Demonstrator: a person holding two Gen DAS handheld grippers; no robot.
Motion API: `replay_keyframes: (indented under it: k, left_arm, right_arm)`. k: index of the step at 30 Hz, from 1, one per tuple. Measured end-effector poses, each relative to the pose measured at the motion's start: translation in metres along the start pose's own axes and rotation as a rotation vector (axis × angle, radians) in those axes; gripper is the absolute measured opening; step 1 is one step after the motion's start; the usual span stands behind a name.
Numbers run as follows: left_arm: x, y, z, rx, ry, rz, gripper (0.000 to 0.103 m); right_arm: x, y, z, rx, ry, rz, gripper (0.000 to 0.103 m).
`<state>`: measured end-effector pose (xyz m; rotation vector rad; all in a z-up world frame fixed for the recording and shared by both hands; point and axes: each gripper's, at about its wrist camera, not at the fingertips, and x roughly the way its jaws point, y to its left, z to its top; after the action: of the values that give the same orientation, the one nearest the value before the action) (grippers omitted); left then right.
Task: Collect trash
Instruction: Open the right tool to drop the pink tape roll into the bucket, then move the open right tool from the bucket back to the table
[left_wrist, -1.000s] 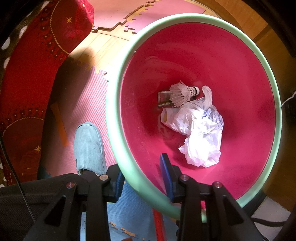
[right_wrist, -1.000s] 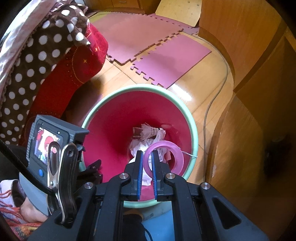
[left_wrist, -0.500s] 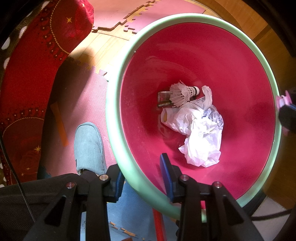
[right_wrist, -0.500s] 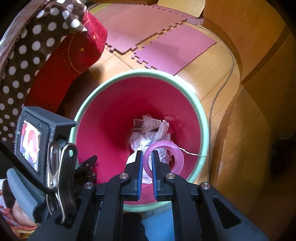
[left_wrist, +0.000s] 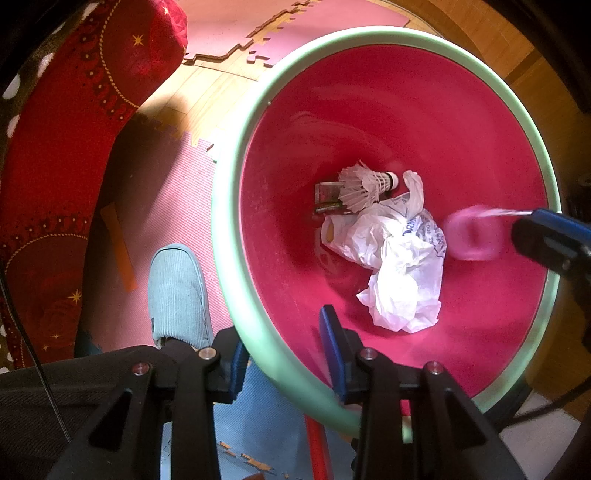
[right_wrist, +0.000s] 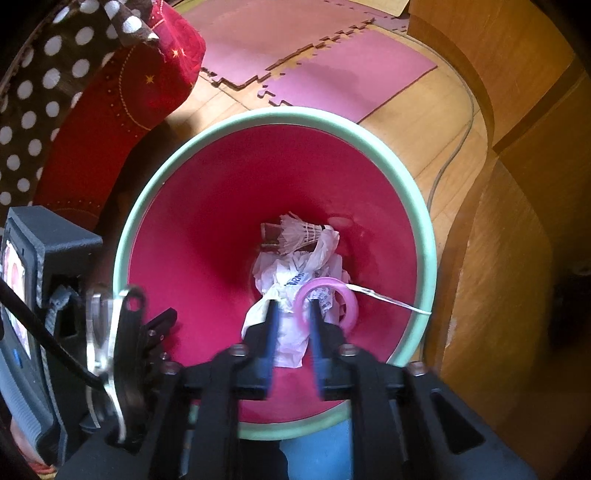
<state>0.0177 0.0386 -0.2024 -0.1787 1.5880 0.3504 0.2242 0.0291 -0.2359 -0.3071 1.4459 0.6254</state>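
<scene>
Left tongs (left_wrist: 282, 363) clamp the bin (left_wrist: 236, 206) rim at six o'clock, steadying it while right tongs (right_wrist: 291, 314) open, dropping the tape roll (right_wrist: 327, 301) inside

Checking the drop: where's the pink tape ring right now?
Right wrist view: the pink tape ring sits between the opening right tool's fingers, over the crumpled white plastic bag inside the green-rimmed red bin.

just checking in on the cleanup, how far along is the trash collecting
Well underway. Already in the red bin: a shuttlecock, a crumpled white plastic bag and a small dark wrapper. In hand: the right hand-held gripper is opening over the bin, letting go of a pink tape ring. The left hand-held gripper clamps the bin's rim. No other trash is visible around the bin.
</scene>
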Motion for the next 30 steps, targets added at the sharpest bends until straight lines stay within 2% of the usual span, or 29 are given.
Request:
replay_keyframes:
  k: [12, 30]
  left_arm:
    - [0.000, 0.000, 0.000, 0.000, 0.000, 0.000, 0.036]
    - [0.000, 0.000, 0.000, 0.001, 0.001, -0.001, 0.037]
  right_arm:
    - [-0.014, 0.002, -0.003, 0.006, -0.027, -0.009, 0.029]
    - [-0.068, 0.008, -0.013, 0.015, -0.114, -0.046, 0.029]
